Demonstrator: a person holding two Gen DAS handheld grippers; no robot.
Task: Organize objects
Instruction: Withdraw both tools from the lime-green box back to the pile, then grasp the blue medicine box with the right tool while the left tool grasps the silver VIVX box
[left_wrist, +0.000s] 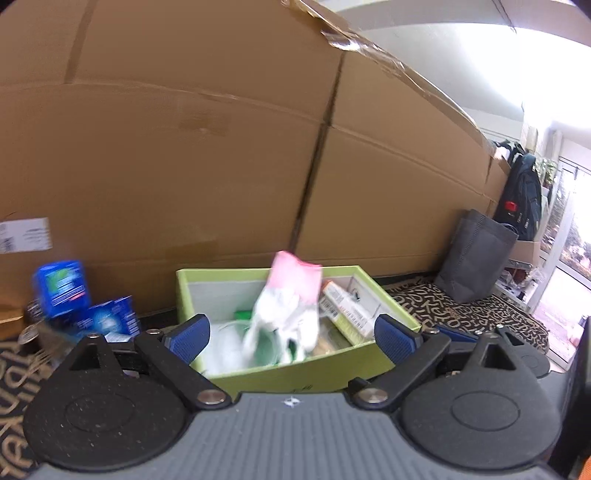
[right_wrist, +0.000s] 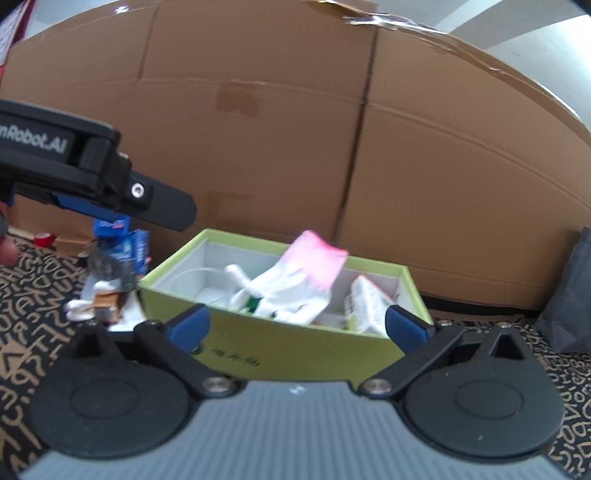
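Note:
A lime-green open box (left_wrist: 295, 373) (right_wrist: 295, 354) sits on a patterned rug, just ahead of both grippers. A white glove with a pink cuff (left_wrist: 291, 306) (right_wrist: 295, 284) lies blurred in it, its cuff sticking up above the rim. Beside it in the box stands a small printed carton (left_wrist: 345, 310) (right_wrist: 365, 306). My left gripper (left_wrist: 291, 338) is open over the near rim, and its blue pads touch nothing. My right gripper (right_wrist: 297, 326) is open too, with its jaws empty. One of the left gripper's fingers (right_wrist: 166, 206) shows at the upper left of the right wrist view.
Tall cardboard cartons (left_wrist: 184, 147) wall off the back. Blue packets (left_wrist: 62, 288) and small loose items (right_wrist: 99, 302) lie left of the green box. A red tape roll (right_wrist: 44, 240) is farther left. A grey bag (left_wrist: 476, 258) leans at the right, on the patterned rug (right_wrist: 22, 314).

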